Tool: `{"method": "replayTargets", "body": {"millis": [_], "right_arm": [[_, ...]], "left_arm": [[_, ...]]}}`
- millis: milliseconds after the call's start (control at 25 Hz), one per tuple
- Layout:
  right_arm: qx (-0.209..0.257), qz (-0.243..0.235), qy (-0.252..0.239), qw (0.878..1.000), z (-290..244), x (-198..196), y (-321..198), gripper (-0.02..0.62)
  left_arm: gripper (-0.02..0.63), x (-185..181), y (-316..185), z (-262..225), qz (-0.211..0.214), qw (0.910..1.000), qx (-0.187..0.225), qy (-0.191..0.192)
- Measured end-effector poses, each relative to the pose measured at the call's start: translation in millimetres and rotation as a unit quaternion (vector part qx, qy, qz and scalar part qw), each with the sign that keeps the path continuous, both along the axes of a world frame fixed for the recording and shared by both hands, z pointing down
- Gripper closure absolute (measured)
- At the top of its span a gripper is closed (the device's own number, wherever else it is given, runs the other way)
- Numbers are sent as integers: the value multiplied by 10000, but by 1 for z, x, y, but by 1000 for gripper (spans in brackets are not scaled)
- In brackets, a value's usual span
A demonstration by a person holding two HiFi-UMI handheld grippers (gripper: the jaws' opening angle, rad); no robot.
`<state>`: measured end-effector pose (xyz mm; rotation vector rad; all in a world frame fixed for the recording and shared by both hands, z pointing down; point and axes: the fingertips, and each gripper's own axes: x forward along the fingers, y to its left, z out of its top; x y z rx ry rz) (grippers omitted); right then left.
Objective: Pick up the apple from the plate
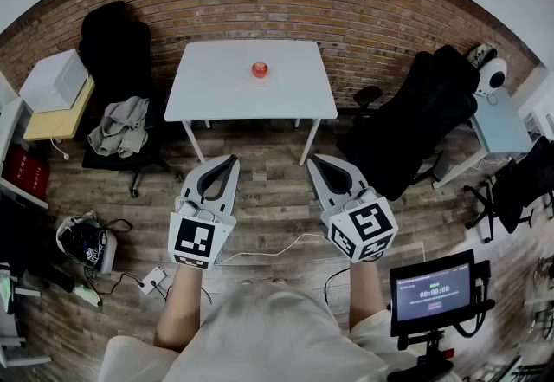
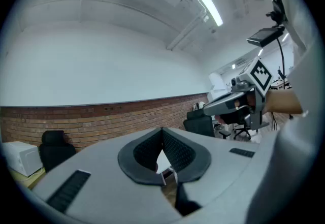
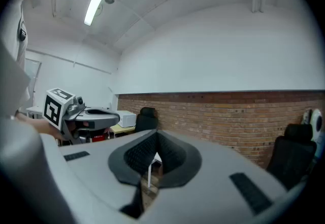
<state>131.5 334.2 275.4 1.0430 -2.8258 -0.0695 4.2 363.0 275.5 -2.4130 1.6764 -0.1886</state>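
Apple (image 1: 260, 69): untouched on plate (image 1: 260, 80), surface (image 1: 216, 99) middle. Left gripper (image 1: 232, 159), right gripper (image 1: 314, 158): fingers closed, empty, well short. Pickup pending.

— Anything legible here?
— Only on the small screen (image 1: 433, 292) at five o'clock in the head view. It shows a row of light digits like a timer, seemingly 00:00:00, and the lines beneath are too small to read.
— And the marker cubes?
— The marker cube (image 1: 195, 240) at seven o'clock and its twin (image 1: 363, 229) nearer five bear only black-and-white square patterns.
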Motion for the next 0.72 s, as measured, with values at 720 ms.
{"method": "replayTargets", "body": {"millis": [720], "right_arm": [[-30,-366,-620,9974,-9,6,6,594]], "left_arm": [[601,6,-2,6,12,10000,18,-79]]}}
